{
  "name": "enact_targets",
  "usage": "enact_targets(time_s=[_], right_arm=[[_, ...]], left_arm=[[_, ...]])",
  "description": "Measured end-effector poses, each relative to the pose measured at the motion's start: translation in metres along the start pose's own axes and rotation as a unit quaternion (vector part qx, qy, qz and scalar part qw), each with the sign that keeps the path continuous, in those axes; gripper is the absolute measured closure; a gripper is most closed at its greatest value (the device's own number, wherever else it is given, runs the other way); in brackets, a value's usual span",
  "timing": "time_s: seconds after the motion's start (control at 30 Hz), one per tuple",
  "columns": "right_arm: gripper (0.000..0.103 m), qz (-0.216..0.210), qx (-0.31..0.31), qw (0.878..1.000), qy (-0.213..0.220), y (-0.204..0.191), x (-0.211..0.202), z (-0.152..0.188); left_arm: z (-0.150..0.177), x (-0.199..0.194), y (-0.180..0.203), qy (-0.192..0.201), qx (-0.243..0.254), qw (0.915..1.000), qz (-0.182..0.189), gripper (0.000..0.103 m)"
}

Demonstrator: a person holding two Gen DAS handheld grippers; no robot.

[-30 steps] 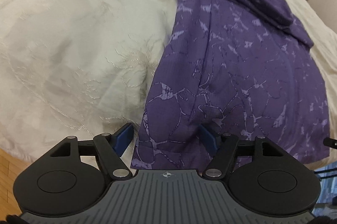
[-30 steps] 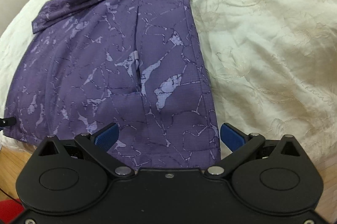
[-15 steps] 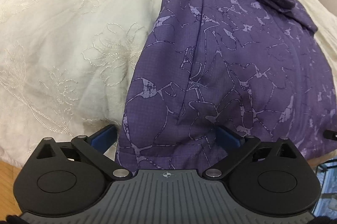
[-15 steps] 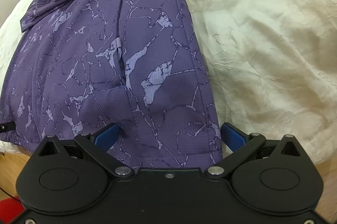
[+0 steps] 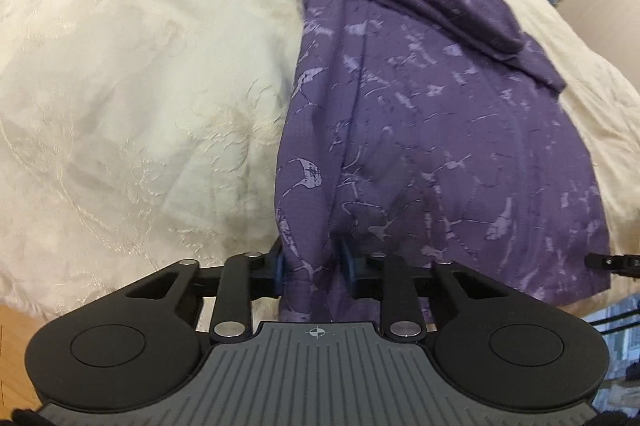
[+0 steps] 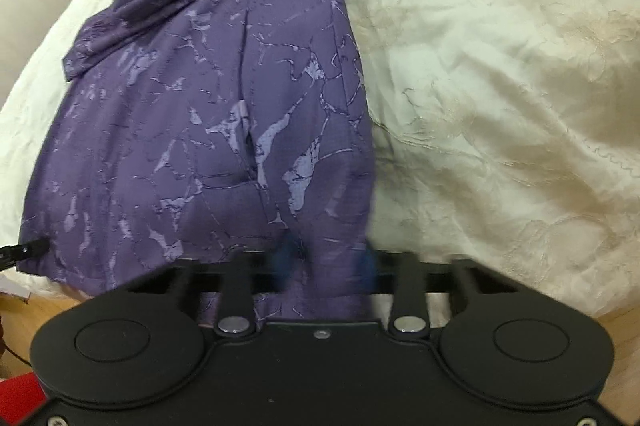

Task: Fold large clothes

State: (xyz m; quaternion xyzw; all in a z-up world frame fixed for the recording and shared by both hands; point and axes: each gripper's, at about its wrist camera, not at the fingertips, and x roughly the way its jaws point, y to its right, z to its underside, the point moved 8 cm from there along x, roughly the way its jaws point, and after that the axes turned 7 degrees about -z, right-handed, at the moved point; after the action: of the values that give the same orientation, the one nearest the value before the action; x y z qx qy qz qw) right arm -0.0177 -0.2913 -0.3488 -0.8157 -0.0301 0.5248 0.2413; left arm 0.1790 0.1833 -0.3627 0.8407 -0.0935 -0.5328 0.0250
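The task's thing is a large purple garment of thin woven cloth with a pale lilac crackle print (image 5: 440,130). It lies lengthwise on a bed covered by a cream embroidered bedspread (image 5: 140,86), with its near hem at the bed's near edge and its far end bunched up. In the left wrist view a darker folded portion, possibly a sleeve, lies diagonally over the far right part; the far end is too crumpled to identify further.

The left tool (image 5: 312,264) has just been closing. Its blue pads now stand narrowly apart with a gathered bunch of the near-left corner of the hem pressed between them. Judgement: grip taken.

The right tool (image 6: 326,258) has likewise just been closing, on the near-right corner of the hem. Its pads are blurred, but cloth fills the narrow gap between them, and the grip reads as taken.

In each view the tip of the other tool shows at the opposite near corner.

Progress: early. The garment appears already narrowed lengthwise, though this cannot be confirmed. No crosswise fold is visible. Both near corners are secured, which suggests the next step is carrying the hem toward the far end. The folds and final squaring remain outstanding.
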Motion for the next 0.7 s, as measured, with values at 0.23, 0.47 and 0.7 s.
enact_targets(time_s=[0.23, 0.47, 0.7], right_arm=[[0.069, -0.058, 0.020, 0.998, 0.002, -0.005, -0.002, 0.001], [0.052, -0.060, 0.021, 0.998, -0.017, -0.018, 0.014, 0.005], [0.082, -0.102, 0.045, 0.994, 0.014, -0.024, -0.021, -0.004]], left_arm=[[-0.003, 0.003, 0.001, -0.002, -0.016, 0.9998, 0.009, 0.062], [-0.007, 0.015, 0.009, -0.017, -0.019, 0.9994, 0.022, 0.069], [-0.023, -0.021, -0.006, 0.010, -0.106, 0.9899, 0.094, 0.094]])
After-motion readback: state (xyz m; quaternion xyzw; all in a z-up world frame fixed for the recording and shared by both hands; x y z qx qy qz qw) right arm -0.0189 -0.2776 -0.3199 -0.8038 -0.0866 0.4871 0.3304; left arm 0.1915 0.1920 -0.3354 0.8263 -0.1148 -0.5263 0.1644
